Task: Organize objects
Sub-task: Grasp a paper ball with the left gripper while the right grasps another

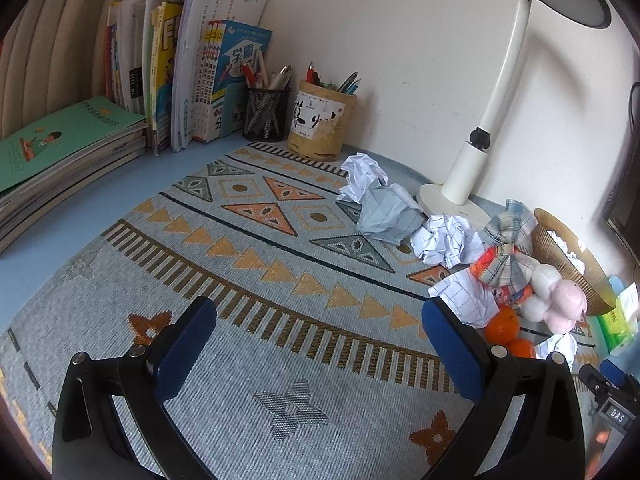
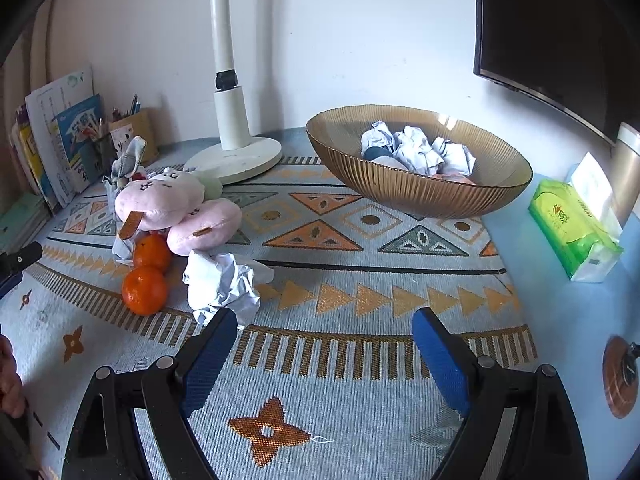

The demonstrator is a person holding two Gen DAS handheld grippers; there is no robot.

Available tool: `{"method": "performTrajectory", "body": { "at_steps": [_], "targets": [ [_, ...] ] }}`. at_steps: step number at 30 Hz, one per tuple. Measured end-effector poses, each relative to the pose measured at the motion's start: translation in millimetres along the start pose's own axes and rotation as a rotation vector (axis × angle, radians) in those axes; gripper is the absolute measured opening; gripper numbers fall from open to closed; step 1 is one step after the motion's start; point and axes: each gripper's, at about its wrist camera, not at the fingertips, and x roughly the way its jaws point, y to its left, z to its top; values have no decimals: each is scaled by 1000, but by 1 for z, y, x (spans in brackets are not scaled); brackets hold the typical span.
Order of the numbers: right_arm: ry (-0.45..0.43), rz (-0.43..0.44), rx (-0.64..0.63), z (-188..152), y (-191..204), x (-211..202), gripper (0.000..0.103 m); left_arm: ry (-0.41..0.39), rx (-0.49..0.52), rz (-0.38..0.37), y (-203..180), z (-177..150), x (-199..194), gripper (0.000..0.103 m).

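Two claws are seen, both spread wide and holding nothing: the right claw [image 2: 324, 344] hovers low over the patterned mat [image 2: 360, 420] at the bottom of the right wrist view, and the left claw [image 1: 320, 336] is likewise empty at the bottom of the left wrist view. Just beyond the right claw's left finger, left of centre in that view, a crumpled paper ball [image 2: 224, 284] lies on the mat; it is judged to be the next thing to be gathered. Two oranges [image 2: 145, 276] sit beside it to the left, with pink plush toys [image 2: 176, 208] above them.

The step is best done by centring the ball between the pads before closing, so a small shift leftward is called for (the ball is off the claw's axis at present). A gentle squeeze should suffice, since crumpled paper yields and springs back. The near orange should be kept clear of the left finger, as it could roll.

The ribbed amber bowl [image 2: 420, 196], upper right of centre on the tabletop [image 2: 560, 312], already holds several paper balls [image 2: 416, 152] and is taken as the destination. The lamp base [image 2: 236, 160] stands to its left.
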Motion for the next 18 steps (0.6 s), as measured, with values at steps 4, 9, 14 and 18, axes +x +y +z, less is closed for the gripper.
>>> {"method": "performTrajectory", "body": {
  "at_steps": [4,9,14,18],
  "targets": [
    [6,-1,-13,0,2,1,88,36,24,-23,-4,1,5,102],
    [7,15,-12,0,1,1,88,216,200,-216,-39,11,24,102],
    [86,105,-33,2,7,6,88,256,477,-312,-99,29,49,99],
    [250,269,92,11,4,19,88,358,555,-364,-116,25,86,71]
  ]
}}
